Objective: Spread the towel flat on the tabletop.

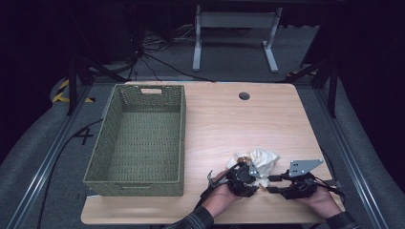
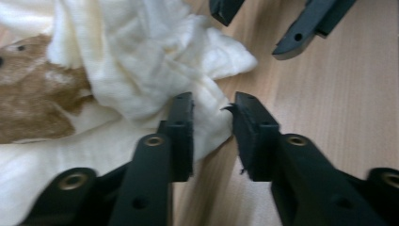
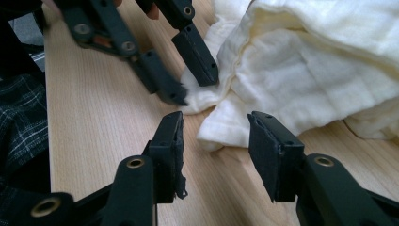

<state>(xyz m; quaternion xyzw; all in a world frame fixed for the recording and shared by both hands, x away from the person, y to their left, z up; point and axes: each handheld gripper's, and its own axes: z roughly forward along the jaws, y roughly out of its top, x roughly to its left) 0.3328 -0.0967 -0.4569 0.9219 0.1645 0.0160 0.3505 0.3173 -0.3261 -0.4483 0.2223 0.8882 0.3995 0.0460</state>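
High view: cream cloth (image 1: 260,159) w/ brown patch lies crumpled on tabletop (image 1: 229,124), front right, beside green basket (image 1: 138,138). Left tool (image 2: 212,110) spread, cloth corner between jaws, not pinched. Right tool (image 3: 215,129) spread around another cloth edge, no squeeze seen.

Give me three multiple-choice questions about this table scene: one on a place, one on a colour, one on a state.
1. Where is the cream cloth?
A. in the basket
B. on the table, right of the basket
C. on the floor

2. What colour is the woven basket?
A. green
B. red
C. white

3. What does the basket hold?
A. the cloth
B. nothing
C. a gripper

Answers: B, it lies on the wood near both grippers; A, its weave is olive green; B, its bottom is bare.
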